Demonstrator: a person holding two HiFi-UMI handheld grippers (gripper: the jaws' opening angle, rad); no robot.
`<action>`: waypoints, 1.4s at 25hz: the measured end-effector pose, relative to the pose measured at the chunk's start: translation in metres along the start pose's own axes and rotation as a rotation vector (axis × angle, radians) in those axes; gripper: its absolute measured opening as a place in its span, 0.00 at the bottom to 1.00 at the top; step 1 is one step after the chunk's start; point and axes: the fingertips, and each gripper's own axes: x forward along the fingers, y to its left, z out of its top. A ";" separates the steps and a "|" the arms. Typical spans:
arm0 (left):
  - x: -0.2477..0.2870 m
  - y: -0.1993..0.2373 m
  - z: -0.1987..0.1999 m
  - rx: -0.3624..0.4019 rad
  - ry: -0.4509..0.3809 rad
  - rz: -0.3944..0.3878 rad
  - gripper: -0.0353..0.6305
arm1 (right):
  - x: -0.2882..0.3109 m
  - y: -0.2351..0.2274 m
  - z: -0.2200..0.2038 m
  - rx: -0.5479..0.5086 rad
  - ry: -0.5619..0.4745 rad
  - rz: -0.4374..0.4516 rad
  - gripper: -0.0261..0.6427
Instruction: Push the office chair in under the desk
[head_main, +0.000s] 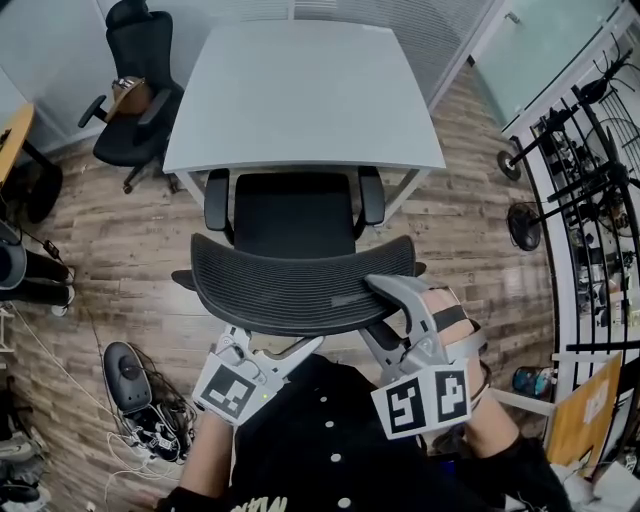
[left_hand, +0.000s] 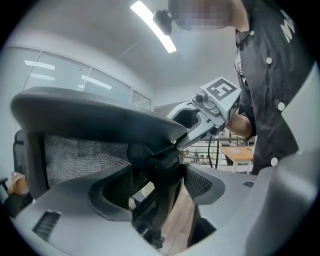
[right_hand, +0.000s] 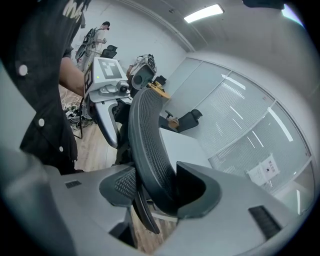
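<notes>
A black mesh office chair stands at the white desk (head_main: 300, 90), its seat (head_main: 295, 215) partly under the front edge. Its curved backrest (head_main: 300, 285) faces me. My left gripper (head_main: 262, 350) reaches under the backrest; in the left gripper view its jaws (left_hand: 157, 192) straddle the black back-support post (left_hand: 160, 170), with a gap showing on one side. My right gripper (head_main: 392, 293) is at the backrest's right end. In the right gripper view its jaws (right_hand: 155, 192) stand either side of the mesh backrest (right_hand: 150, 145), which rests against one jaw.
A second black chair (head_main: 135, 85) stands at the back left by a wooden desk (head_main: 15, 130). Cables and a dark device (head_main: 130, 375) lie on the floor at left. A black rack and fans (head_main: 590, 200) line the right side.
</notes>
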 end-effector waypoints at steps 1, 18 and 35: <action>0.003 0.001 0.001 0.038 0.020 -0.017 0.57 | 0.001 0.000 -0.001 -0.001 0.006 0.002 0.38; 0.018 0.006 0.015 0.192 -0.018 -0.214 0.62 | 0.011 -0.013 0.000 0.057 0.006 -0.023 0.41; 0.018 0.028 0.014 0.199 -0.029 -0.254 0.61 | 0.031 -0.029 0.007 0.107 0.025 -0.045 0.44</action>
